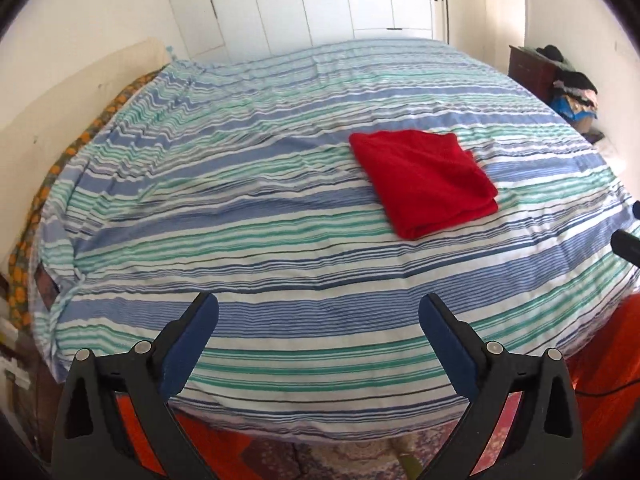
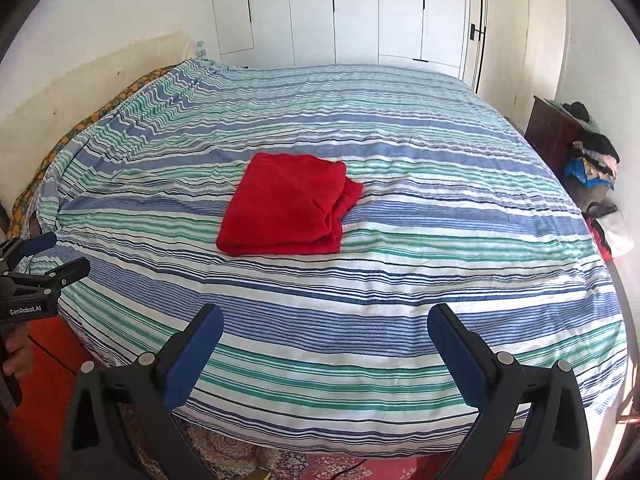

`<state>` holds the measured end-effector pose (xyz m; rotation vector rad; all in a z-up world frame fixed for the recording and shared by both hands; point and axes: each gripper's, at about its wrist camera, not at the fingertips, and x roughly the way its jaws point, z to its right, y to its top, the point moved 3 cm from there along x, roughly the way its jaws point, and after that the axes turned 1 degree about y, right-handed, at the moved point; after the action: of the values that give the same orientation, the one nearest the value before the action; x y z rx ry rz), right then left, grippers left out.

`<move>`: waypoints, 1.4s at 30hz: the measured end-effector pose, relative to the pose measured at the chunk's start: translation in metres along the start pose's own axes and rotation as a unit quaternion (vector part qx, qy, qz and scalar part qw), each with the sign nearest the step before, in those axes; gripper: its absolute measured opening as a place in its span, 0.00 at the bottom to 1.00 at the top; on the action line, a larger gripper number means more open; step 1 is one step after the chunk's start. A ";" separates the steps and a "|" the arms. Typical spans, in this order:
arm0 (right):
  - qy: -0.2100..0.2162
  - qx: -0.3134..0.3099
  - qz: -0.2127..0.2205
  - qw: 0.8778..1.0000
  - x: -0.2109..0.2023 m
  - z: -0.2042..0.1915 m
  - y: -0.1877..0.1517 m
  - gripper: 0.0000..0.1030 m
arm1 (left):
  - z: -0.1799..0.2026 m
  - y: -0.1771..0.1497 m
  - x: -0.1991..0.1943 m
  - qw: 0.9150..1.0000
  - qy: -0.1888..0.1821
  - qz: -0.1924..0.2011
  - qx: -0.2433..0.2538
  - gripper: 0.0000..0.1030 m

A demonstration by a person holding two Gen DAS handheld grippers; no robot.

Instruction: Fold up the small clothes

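A red garment (image 1: 424,180) lies folded into a thick rectangle on the striped bed (image 1: 260,200), right of centre in the left wrist view. In the right wrist view the garment (image 2: 286,210) lies left of centre on the bed (image 2: 440,220). My left gripper (image 1: 318,320) is open and empty, held back over the near edge of the bed. It also shows at the left edge of the right wrist view (image 2: 56,254), open. My right gripper (image 2: 325,330) is open and empty over the near edge, apart from the garment.
White wardrobe doors (image 2: 360,12) stand behind the bed. A dark wooden cabinet (image 2: 554,136) with a pile of clothes (image 2: 592,160) stands at the right. A red patterned rug (image 2: 360,468) lies on the floor below the near edge.
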<state>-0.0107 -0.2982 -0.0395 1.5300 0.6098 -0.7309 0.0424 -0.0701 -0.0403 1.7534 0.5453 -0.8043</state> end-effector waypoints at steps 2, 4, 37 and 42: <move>0.000 -0.019 0.006 1.000 -0.012 -0.012 0.009 0.98 | -0.002 -0.001 -0.008 1.000 0.013 0.001 0.002 0.98; -0.001 -0.036 0.014 0.999 -0.025 -0.025 0.016 0.99 | -0.003 -0.003 -0.012 1.000 0.012 -0.017 -0.004 0.98; 0.019 -0.099 -0.066 0.993 -0.044 -0.086 0.013 0.99 | 0.010 -0.011 -0.033 0.997 -0.032 -0.076 0.011 0.99; 0.021 -0.098 -0.079 0.992 -0.047 -0.083 0.011 0.99 | 0.008 -0.014 -0.034 0.995 -0.038 -0.086 0.016 0.99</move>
<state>-0.0257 -0.2145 0.0051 1.3279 0.8174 -0.7372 0.0079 -0.0730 -0.0249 1.7136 0.6413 -1.0012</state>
